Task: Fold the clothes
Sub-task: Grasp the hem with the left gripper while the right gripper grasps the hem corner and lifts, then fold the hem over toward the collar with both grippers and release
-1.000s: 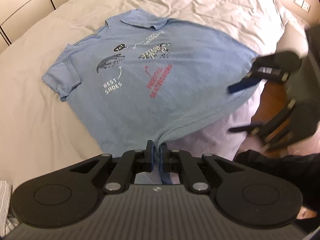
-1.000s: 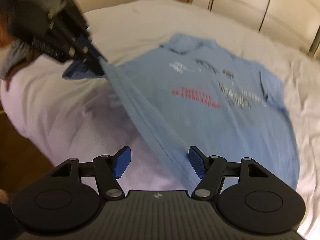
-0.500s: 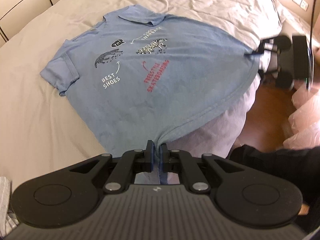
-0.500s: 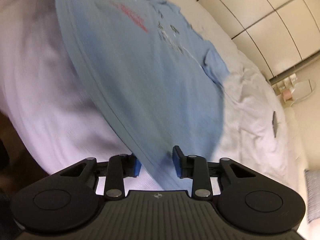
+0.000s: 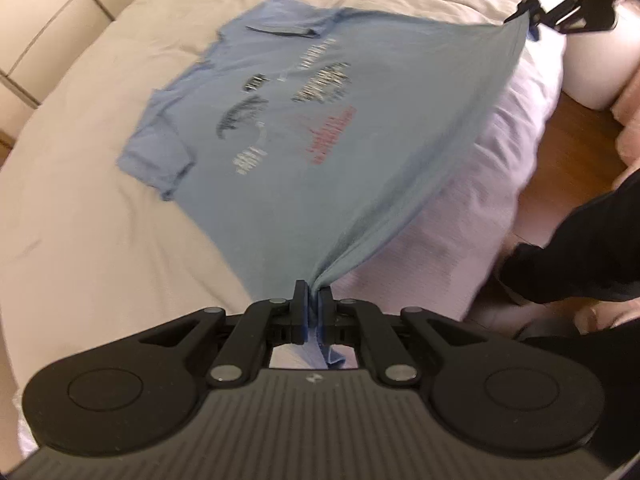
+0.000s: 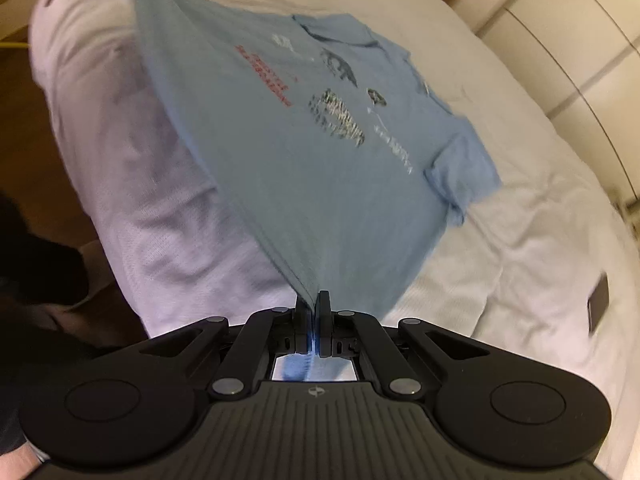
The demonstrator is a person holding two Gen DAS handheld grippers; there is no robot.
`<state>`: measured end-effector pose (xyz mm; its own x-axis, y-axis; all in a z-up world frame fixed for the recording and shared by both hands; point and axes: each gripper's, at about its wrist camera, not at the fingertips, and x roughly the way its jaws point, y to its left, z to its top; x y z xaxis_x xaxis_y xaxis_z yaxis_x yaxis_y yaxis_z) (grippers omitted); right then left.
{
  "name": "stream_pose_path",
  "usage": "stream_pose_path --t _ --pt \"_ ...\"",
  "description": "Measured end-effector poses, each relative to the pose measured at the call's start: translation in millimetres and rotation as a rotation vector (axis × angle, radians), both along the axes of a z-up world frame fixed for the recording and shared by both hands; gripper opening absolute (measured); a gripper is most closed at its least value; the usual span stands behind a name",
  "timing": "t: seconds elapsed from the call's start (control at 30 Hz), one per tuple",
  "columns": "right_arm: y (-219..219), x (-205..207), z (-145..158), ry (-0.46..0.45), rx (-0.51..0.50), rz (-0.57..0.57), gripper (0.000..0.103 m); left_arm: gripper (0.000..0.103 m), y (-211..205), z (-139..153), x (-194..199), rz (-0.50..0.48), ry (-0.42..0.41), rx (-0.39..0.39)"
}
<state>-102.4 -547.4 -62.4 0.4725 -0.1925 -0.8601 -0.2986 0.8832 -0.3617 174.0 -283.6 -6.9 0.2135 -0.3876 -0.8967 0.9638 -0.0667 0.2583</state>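
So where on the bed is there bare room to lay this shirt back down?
Bare bedding runs left of the blue shirt, toward the wardrobe doors. More lies past its sleeve in the right wrist view, short of a dark flat object. The bed's floor-side edge is crowded by both hand-held grippers.

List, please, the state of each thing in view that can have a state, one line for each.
Light blue printed T-shirt: print side up, hem end lifted and pulled taut, collar end lying on the bed.
Left gripper: shut on a bottom corner of the shirt.
Right gripper: shut on the other bottom corner.
White bed cover: spread out, lightly wrinkled.
Dark flat object: lying on the bed, too blurred to identify.
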Motion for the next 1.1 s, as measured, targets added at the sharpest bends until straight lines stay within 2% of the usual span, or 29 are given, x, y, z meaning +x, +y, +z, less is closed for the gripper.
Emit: stream_pose_path --t 0.07,0.2,0.37,0.6,0.7,0.8,1.0,1.1 --pt "-18 17 15 0.015 0.002 0.061 0.0 0.002 -5 7 2 0.011 -0.023 0.005" --pt "-57 70 32 0.065 -0.006 0.144 0.0 0.002 -47 -9 49 0.024 0.006 0.002" --pt "-107 149 16 0.15 -0.032 0.16 0.0 0.002 -103 -32 112 0.038 0.049 -0.002" --pt "-152 225 -38 0.221 0.047 -0.005 0.0 0.004 -161 -105 176 0.018 0.141 0.044" --pt "-163 245 -61 0.263 0.054 -0.041 0.01 0.011 -169 -124 192 0.006 0.186 0.032" --pt "-179 255 -66 0.244 0.089 -0.127 0.021 0.023 -171 -126 206 0.045 0.222 -0.005" --pt "-225 244 -46 0.155 0.203 -0.379 0.036 0.024 -157 -106 235 0.243 0.304 -0.076" --pt "-240 230 -39 0.134 0.271 -0.465 0.042 0.025 -144 -97 244 0.332 0.322 -0.094"
